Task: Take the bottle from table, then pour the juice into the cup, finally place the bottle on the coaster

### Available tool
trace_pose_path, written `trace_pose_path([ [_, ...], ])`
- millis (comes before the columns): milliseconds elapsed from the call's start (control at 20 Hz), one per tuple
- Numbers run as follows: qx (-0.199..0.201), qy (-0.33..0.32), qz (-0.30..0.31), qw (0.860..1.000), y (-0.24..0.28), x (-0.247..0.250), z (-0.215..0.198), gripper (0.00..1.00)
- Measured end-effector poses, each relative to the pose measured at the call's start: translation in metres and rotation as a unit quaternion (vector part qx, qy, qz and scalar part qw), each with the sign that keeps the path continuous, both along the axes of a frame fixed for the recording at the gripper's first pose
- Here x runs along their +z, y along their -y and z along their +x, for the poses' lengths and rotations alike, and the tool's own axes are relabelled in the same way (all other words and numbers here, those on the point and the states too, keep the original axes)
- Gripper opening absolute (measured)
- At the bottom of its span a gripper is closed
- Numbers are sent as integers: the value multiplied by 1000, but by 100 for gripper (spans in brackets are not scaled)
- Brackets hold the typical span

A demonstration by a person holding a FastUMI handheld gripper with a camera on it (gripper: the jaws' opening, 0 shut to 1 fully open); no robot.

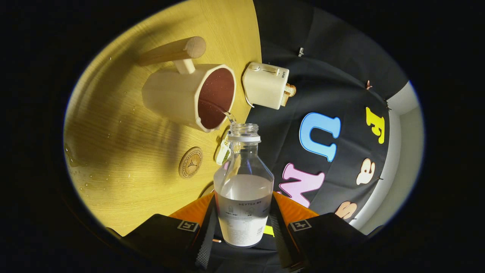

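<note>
Fingers (207, 235) of the gripper (242, 231) clamp the bottle (243, 189) from both sides, pressing on its lower body, so the claw is clenched on it. The bottle is clear, with a pale label low down and an open, capless threaded neck pointing away from the fingers. Clear liquid fills roughly its lower half, and the whole view is tipped, the table (125, 159) standing like a wall beside the bottle.

Just beyond the neck, a thin stream (229, 115) runs between the bottle's mouth and the rim of the cup (189, 96). The cup is cream-coloured, with faceted sides and a dark reddish inside; a wooden handle (172, 51) on a short post juts from its side. It stands on the yellow wooden table.

Beside the bottle's shoulder, near the cup's rim, a small pale object (222, 151) lies on the table; what it is cannot be told. Nearby, between cup and fingers, the round coaster (190, 162) lies flat and bare on the wood, apart from the cup. Droplets (81, 172) speckle the table farther out.

Farthest, past the cup at the table's edge, sits a cream toaster (265, 85) with toast (289, 93) poking from its slot.
</note>
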State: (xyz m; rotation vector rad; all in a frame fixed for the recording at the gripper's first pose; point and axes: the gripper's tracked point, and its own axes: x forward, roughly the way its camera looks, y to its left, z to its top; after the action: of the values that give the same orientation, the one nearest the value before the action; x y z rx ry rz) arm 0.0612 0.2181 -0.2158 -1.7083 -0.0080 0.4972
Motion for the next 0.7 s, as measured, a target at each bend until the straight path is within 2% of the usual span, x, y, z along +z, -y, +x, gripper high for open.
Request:
trace_pose_path([
  [700,23,22,-23,999,-4,6,5,72],
])
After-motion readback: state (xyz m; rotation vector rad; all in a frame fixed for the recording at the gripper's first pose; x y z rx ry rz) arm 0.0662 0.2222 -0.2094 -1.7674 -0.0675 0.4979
